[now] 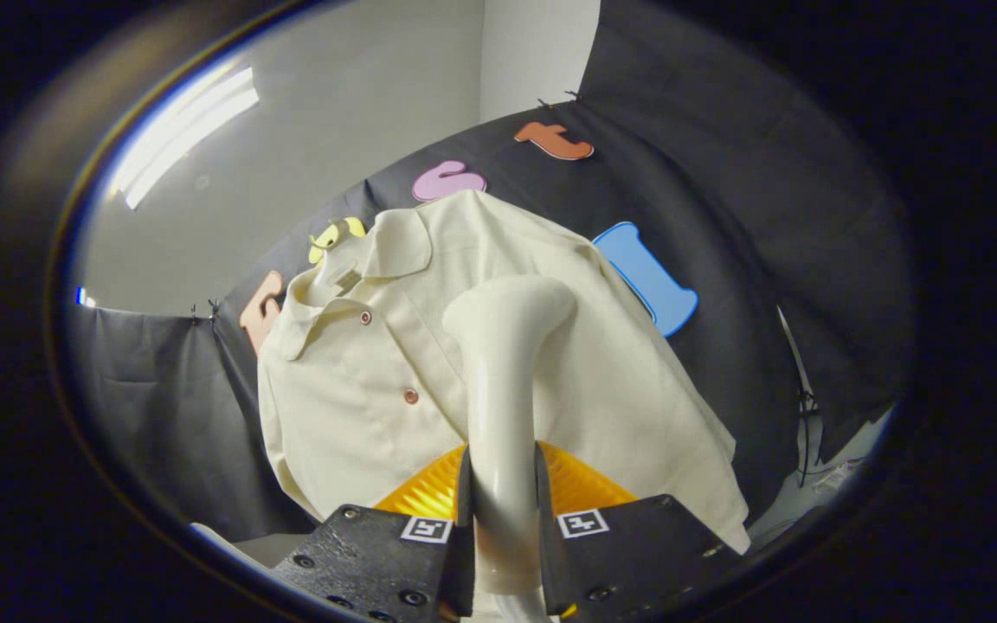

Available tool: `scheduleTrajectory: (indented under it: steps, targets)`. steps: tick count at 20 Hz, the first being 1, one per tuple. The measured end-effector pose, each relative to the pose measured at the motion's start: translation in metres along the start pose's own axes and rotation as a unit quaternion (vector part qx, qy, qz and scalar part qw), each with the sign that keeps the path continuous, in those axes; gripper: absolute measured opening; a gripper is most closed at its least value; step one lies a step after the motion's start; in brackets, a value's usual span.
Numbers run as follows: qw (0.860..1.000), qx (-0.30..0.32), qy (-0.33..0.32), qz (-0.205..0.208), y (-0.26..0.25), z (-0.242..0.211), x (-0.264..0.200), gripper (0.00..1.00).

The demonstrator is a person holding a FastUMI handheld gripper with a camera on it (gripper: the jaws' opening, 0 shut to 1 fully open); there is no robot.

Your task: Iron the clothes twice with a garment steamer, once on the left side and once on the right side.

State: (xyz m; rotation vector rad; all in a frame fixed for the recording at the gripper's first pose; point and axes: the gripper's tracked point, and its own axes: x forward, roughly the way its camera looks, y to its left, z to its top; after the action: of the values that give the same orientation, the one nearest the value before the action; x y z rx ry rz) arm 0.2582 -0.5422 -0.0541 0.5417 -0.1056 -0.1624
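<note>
- I had the gripper (pixel 503 497) clamped on the garment steamer (pixel 498 407): both fingers (pixel 395 554) pressed the cream handle from either side, no gap, so jaws only as wide as the handle.
- Held low on the handle, I judged, so the head stuck out well beyond the fingertips & could reach the cloth w/o the fingers touching it.
- Steamer head (pixel 511 307) sat over the shirt (pixel 360 389), on the panel away from the button row; couldn't tell if it touched the fabric or hovered just off it.
- Shirt was cream, collared, short sleeve, hung flat against the booth wall (pixel 723 216) – prob. on a hanger, hook hidden. Hung so the front faced me & the panels stayed taut enough to stroke.
- Two buttons (pixel 410 396) marked the centre line; useful as the divider btw. the two passes.
- Orange ribbed part (pixel 429 493) showed just behind the fingers, either side of the handle; not sure what it was.
- Room: black cloth backdrop, white wall & corner above, strip light (pixel 187 130) on the ceiling. View tilted, so I was angled up at the shirt.
</note>
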Motion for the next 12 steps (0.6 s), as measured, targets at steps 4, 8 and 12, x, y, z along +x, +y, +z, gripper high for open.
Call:
scheduleTrajectory:
  steps: [4, 8, 12]
  targets:
    - [1.000, -0.010, 0.017, -0.015, -0.008, -0.018, -0.010, 0.30]
    - [0.999, -0.013, 0.031, -0.026, -0.017, -0.030, -0.020, 0.30]
    - [0.998, -0.014, 0.043, -0.036, -0.027, -0.046, -0.029, 0.30]
